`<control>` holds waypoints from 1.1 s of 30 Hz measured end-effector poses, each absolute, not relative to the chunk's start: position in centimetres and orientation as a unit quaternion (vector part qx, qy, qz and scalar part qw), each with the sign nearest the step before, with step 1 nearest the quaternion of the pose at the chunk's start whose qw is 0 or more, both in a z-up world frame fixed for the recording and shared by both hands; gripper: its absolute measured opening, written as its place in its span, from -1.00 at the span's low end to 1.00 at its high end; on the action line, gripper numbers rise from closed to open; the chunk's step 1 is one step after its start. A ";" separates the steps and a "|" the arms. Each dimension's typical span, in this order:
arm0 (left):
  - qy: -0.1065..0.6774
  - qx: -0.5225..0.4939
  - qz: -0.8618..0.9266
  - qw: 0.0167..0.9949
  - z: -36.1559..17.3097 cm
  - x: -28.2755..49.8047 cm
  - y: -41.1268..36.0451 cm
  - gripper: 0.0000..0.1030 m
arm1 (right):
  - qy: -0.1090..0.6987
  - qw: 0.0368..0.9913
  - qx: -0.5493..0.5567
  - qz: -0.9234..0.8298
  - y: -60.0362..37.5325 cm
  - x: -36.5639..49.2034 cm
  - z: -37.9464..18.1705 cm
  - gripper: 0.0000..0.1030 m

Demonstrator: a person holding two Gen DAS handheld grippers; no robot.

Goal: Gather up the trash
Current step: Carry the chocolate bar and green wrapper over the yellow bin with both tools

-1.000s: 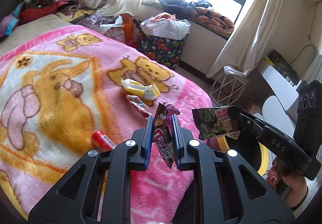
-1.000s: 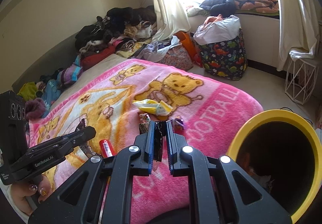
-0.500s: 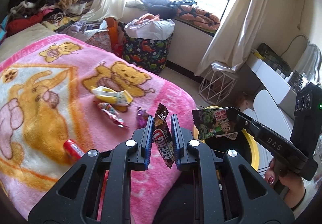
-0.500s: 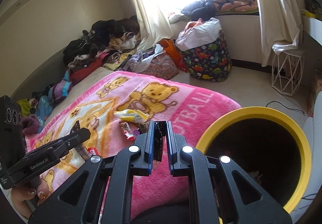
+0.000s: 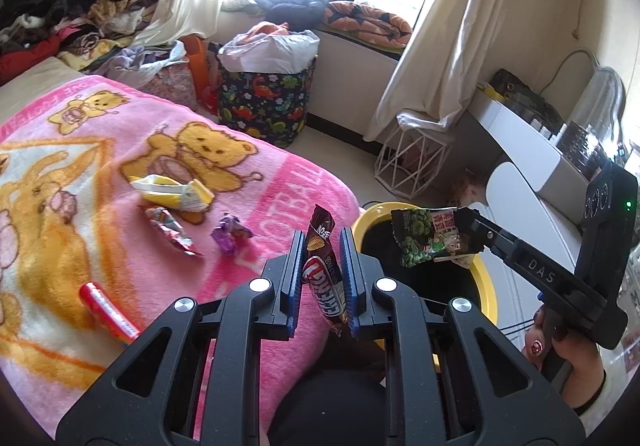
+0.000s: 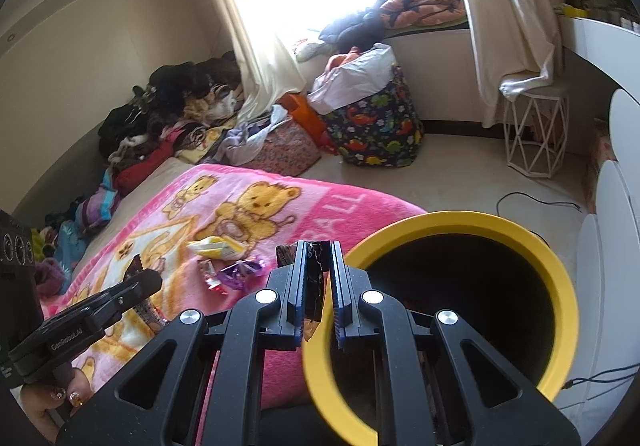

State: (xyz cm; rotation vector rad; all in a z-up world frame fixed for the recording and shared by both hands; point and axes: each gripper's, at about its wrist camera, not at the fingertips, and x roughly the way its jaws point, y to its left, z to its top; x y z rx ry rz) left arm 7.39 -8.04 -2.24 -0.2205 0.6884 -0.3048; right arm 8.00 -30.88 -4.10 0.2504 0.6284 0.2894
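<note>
My left gripper [image 5: 320, 246] is shut on a brown chocolate bar wrapper [image 5: 325, 274], held above the bed's corner beside the yellow-rimmed bin [image 5: 486, 298]. My right gripper [image 6: 317, 262] is shut on a green snack packet [image 5: 430, 236], seen edge-on in its own view [image 6: 314, 286], over the rim of the bin [image 6: 564, 310]. On the pink bear blanket [image 5: 120, 149] lie a yellow wrapper [image 5: 172, 193], a red-white candy wrapper [image 5: 170, 226], a purple wrapper [image 5: 230, 234] and a red tube [image 5: 106, 310].
A dinosaur-print basket [image 5: 264, 101] full of clothes stands by the window wall. A white wire stool [image 5: 412, 161] stands under the curtain. Clothes are piled at the bed's far end [image 5: 72, 17]. A white desk [image 5: 532, 149] is at the right.
Both grippers have moved right, away from the bed's middle toward the bin. The green packet now hangs over the bin's opening. Both stay shut on their wrappers.
</note>
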 end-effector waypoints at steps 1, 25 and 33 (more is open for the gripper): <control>0.336 -0.106 -0.151 0.924 -2.3 7.4 -8.3 -0.76 | 0.307 0.934 0.124 0.137 -31.2 8.0 -4.2 -0.79; 0.356 -0.064 -0.211 0.908 -3.5 8.3 -15.6 -0.76 | 0.299 0.939 0.164 0.034 -39.1 7.7 -5.9 -0.79; 0.370 -0.045 -0.240 0.896 -4.9 8.8 -18.4 -0.76 | 0.306 0.936 0.172 0.002 -41.2 7.9 -7.1 -0.79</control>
